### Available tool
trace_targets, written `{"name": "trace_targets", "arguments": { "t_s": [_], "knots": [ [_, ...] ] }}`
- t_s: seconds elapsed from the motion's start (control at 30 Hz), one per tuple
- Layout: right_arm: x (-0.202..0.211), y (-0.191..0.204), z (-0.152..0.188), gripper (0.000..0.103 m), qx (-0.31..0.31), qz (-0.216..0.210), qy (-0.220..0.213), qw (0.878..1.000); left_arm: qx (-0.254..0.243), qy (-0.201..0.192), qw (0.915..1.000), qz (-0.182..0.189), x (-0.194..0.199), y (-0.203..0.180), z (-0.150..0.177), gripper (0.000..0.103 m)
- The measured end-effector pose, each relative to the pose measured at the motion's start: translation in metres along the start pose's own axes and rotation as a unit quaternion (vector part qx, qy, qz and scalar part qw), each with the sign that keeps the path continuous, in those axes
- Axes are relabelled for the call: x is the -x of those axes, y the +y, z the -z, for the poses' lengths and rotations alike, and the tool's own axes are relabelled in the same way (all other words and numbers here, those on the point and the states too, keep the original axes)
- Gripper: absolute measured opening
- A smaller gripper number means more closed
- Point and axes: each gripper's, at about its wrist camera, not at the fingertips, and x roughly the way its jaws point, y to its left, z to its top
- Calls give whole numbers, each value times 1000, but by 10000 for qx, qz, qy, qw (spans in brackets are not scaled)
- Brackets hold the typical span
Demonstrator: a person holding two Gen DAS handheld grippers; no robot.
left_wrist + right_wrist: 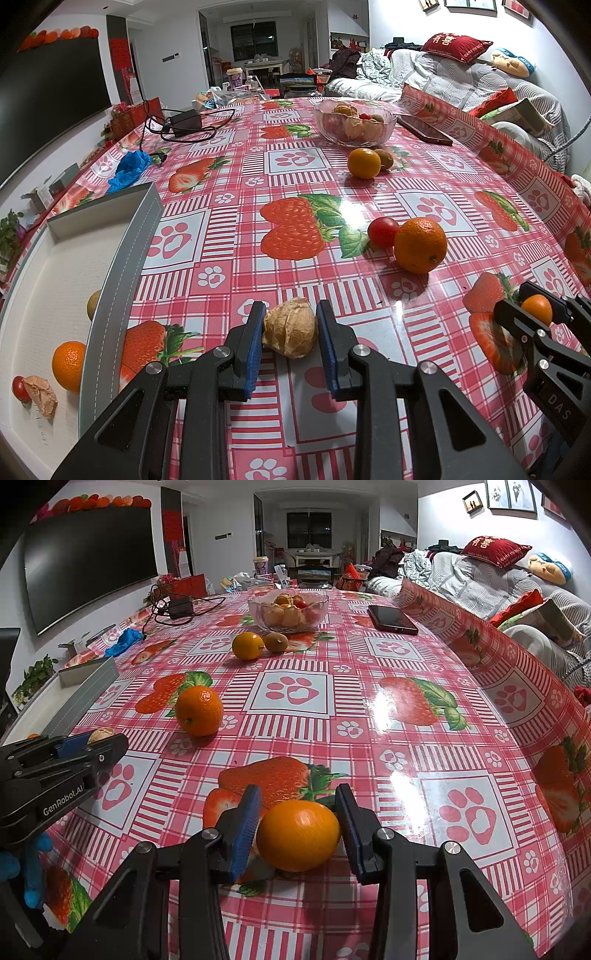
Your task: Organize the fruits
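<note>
Left tongs clamp husked fruit; right tongs an orange.

A home living room: sofa with cushions, wall television, framed photos, oilcloth-covered table.

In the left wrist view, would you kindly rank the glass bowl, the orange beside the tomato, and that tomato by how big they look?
1. Glass bowl, largest, though farthest away.
2. Orange.
3. Tomato, smallest; it touches the orange, so that comparison is fair.
</note>
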Motion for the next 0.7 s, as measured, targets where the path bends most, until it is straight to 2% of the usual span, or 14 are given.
{"name": "trace_targets", "arguments": {
  "t_s": [0.47, 0.7],
  "knots": [
    [0, 1, 0, 44, 8, -4, 4, 10000, -5, -2, 10000, -5, 0, -1, 0, 31],
    [1, -1, -3, 44, 50, -96, 146, 9998, -17, 7, 10000, -16, 0, -1, 0, 31]
  ]
}}
